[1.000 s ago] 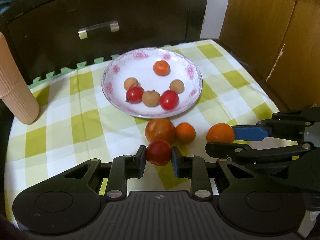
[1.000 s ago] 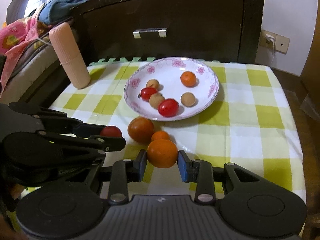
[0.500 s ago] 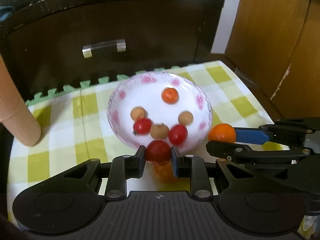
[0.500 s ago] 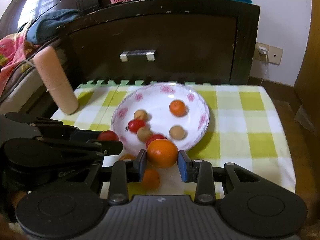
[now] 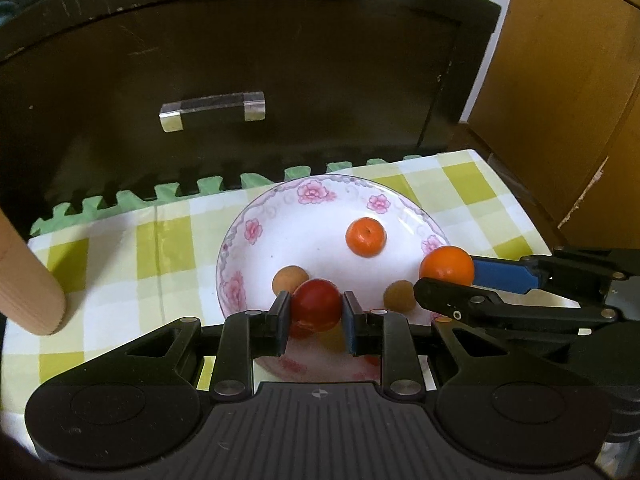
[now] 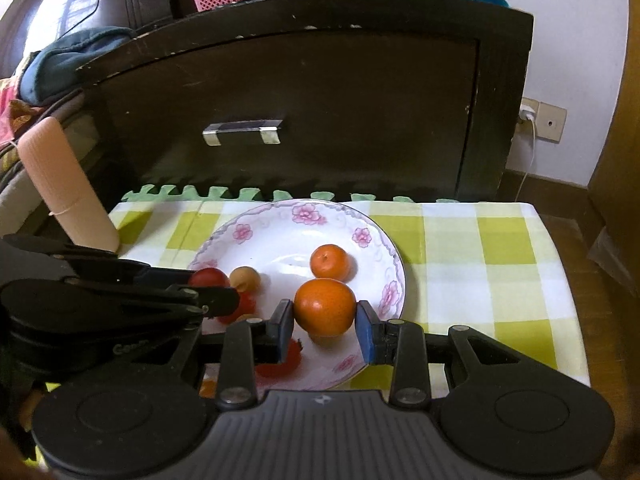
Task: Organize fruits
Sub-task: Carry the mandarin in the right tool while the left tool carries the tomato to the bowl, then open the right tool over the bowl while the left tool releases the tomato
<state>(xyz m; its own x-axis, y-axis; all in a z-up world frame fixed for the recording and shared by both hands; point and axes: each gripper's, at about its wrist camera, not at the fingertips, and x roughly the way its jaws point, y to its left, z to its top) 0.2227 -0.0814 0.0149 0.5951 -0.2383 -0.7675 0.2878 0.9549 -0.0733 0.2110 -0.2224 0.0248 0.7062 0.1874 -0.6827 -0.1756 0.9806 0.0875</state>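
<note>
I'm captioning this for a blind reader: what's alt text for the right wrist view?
The right gripper holds an orange above a floral plate of small fruit on a checked cloth; the left gripper beside it holds a red fruit.

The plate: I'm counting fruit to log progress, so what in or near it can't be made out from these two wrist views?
- Left wrist view: the plate's near part lies behind the left gripper and its red tomato, so fruit there is uncountable.
- Right wrist view: the left gripper covers the plate's left side; a red fruit shows only partly behind the right gripper holding the orange.
- Any fruit on the cloth below the plate is hidden by both gripper bodies.
</note>
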